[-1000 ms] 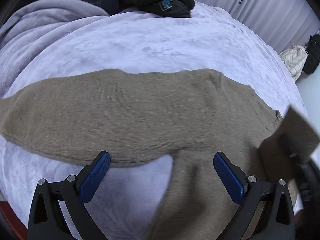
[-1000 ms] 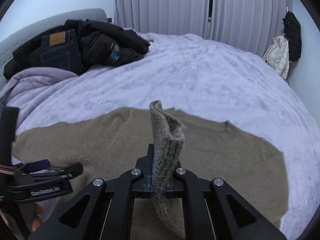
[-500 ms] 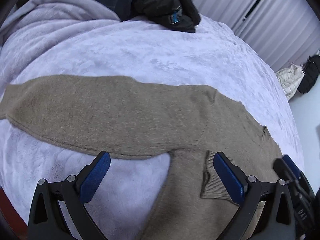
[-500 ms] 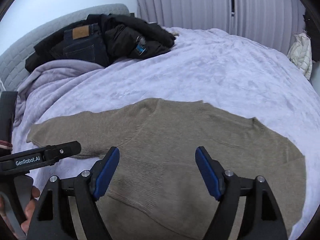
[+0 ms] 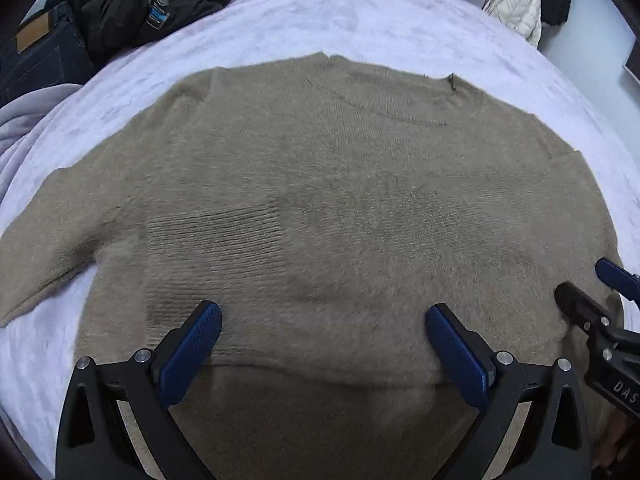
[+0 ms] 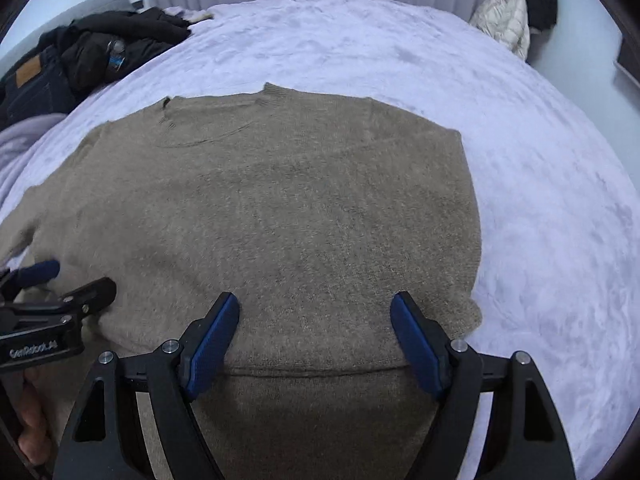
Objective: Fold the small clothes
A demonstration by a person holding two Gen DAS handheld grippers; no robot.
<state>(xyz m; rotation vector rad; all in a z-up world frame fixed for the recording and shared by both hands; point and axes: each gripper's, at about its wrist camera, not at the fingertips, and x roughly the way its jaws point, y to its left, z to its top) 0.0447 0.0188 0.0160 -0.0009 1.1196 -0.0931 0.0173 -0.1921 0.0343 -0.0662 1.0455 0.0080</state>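
Observation:
A taupe knit sweater lies flat on the lavender bed, collar at the far side. One sleeve is folded across the body, its ribbed cuff left of centre. The other sleeve stretches out to the left. My left gripper hangs open over the sweater's lower part with nothing between its blue pads. My right gripper is open too, over the same garment near its right side edge. Each gripper shows in the other's view: the right one at the far right, the left one at the far left.
A heap of black clothes and dark jeans lies at the bed's back left, beside a bunched lavender blanket. A cream jacket and a black garment hang at the back right. Bare bedspread lies right of the sweater.
My right gripper let go of the sleeve cuff and opened; the sleeve now lies across the body. Both grippers swung over to the sweater's lower body.

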